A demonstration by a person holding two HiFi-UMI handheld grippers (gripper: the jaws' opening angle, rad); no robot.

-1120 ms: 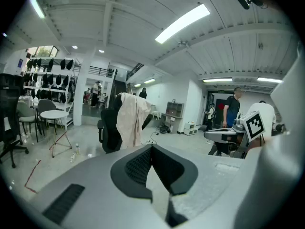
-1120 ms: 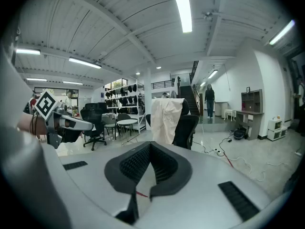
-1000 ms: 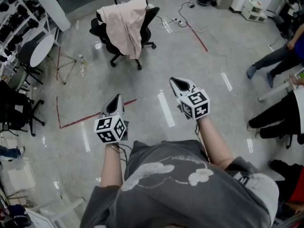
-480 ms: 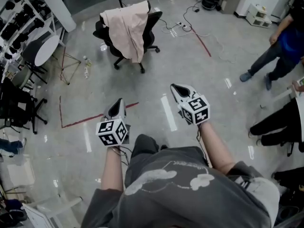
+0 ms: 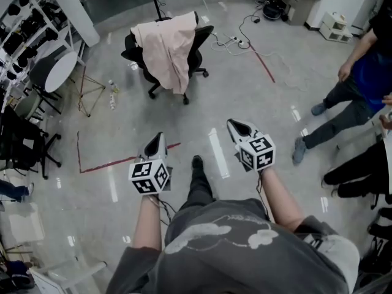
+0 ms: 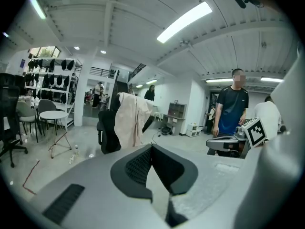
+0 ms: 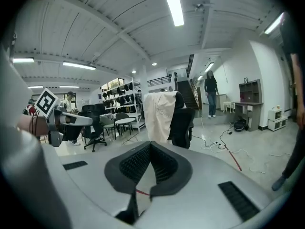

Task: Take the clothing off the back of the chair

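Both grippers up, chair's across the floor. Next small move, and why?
Probably step closer to the chair, opening the jaws on the way. The pink garment hangs over its back, well beyond both grippers, and the left gripper and right gripper are both shut and empty, so nothing can be grasped yet.

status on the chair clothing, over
Left tool shut, empty; right tool shut, empty. Clothing draped on chair back, untouched, ahead. Person at right, off the path.
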